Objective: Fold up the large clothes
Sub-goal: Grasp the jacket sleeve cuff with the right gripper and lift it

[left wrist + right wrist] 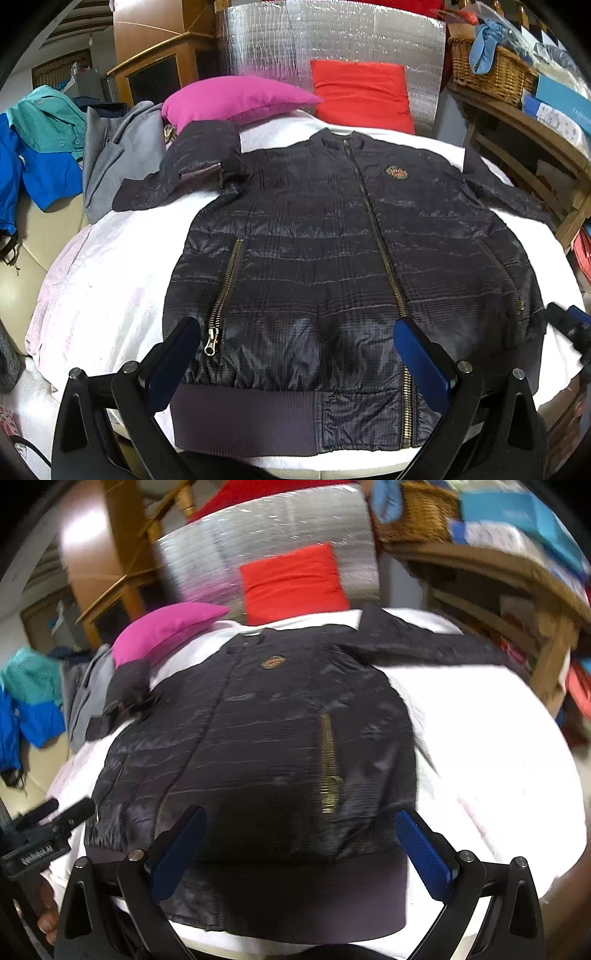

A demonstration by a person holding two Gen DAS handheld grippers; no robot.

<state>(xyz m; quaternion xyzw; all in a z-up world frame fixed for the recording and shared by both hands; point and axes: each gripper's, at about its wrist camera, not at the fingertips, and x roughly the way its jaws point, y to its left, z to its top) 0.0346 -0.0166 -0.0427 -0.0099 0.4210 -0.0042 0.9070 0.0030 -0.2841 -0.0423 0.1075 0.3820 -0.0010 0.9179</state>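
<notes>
My left claw (297, 354) and right claw (301, 840) both gape wide over the hem of one dark jacket (332, 240), lying flat and zipped on the white bed (110, 288). Beyond it, two pillows: pink (236, 98), red (364, 94). One wicker basket (491, 74) holds blue cloth (485, 44)

Left view sharp, right view motion-blurred, fisheye-bent edges

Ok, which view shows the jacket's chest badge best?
The left wrist view: the chest badge on the jacket is sharp there. The right wrist view shows it too, but motion-blurred and smaller, its detail unreadable.
</notes>
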